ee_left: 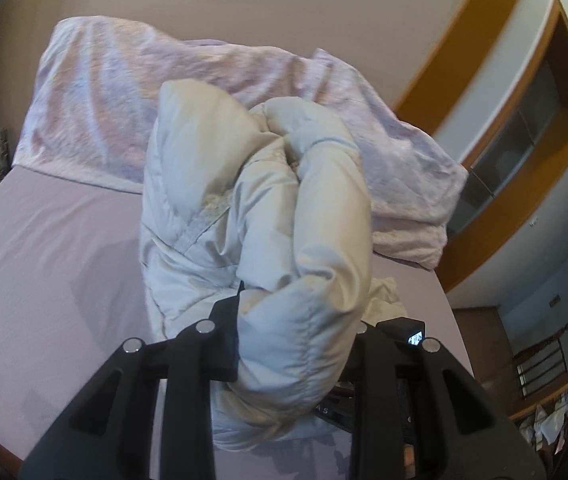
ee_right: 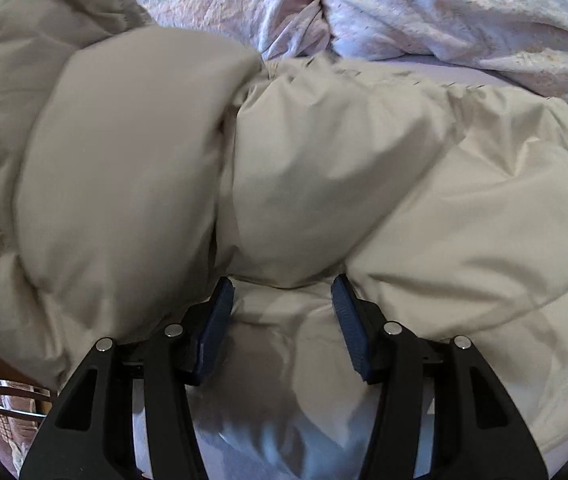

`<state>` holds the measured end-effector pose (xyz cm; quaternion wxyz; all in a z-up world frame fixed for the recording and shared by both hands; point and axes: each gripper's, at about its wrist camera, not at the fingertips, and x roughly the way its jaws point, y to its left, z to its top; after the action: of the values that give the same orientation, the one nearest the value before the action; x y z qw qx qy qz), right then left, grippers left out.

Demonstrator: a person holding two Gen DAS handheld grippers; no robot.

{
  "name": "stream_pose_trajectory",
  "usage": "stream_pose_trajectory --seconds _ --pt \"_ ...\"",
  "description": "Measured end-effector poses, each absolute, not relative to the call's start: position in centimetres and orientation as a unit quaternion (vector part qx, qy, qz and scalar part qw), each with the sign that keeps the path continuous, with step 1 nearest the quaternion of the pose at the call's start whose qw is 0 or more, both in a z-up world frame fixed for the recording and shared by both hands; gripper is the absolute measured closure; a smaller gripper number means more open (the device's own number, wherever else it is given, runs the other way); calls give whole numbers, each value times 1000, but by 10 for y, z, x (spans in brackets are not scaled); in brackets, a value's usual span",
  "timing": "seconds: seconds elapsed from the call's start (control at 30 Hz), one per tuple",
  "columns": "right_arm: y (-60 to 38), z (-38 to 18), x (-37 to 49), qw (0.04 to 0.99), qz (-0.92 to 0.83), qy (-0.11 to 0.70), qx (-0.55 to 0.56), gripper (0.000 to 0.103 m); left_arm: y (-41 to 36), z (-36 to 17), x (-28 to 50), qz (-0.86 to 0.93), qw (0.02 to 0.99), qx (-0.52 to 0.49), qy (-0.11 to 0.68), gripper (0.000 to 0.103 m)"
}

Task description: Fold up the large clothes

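One puffy down jacket [ee_left: 260,208], pale grey-white to beige, quilted in fat padded sections, smooth slightly shiny shell. In the left wrist view it fills the centre of the frame, bunched and hanging off a lilac bed sheet [ee_left: 56,240]; a fleecy lining strip shows in a crease at mid-frame.

Left gripper [ee_left: 295,320]: jaws clamped on a thick fold of the jacket at lower centre; fabric bulges out below and hides the right-hand finger.

Right gripper [ee_right: 282,300]: fingers apart, two blue ribbed pads [ee_right: 220,320] visible, jacket [ee_right: 323,184] fabric lying between them and beyond; whether the pads press on it cannot be told.

One rumpled pinkish quilt [ee_left: 124,108] across the upper frame. One crumpled white cloth [ee_left: 383,300] at the right, behind the jacket. No containers seen.
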<state>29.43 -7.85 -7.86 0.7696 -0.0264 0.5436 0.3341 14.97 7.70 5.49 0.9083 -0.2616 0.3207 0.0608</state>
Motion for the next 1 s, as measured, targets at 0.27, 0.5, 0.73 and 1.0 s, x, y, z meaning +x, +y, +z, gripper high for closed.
stream_pose_trajectory --seconds 0.27,0.5,0.73,1.0 --pt "-146 -56 303 801 315 508 -30 49 11 52 180 28 910 -244 334 76" --pt "-212 -54 317 828 259 497 -28 39 -42 42 208 -6 905 -229 358 76" --pt "-270 -56 321 838 215 501 -3 39 -100 24 242 -46 895 -194 399 75" --pt "-315 -59 329 846 168 505 28 39 -157 3 266 -79 879 -148 447 72"
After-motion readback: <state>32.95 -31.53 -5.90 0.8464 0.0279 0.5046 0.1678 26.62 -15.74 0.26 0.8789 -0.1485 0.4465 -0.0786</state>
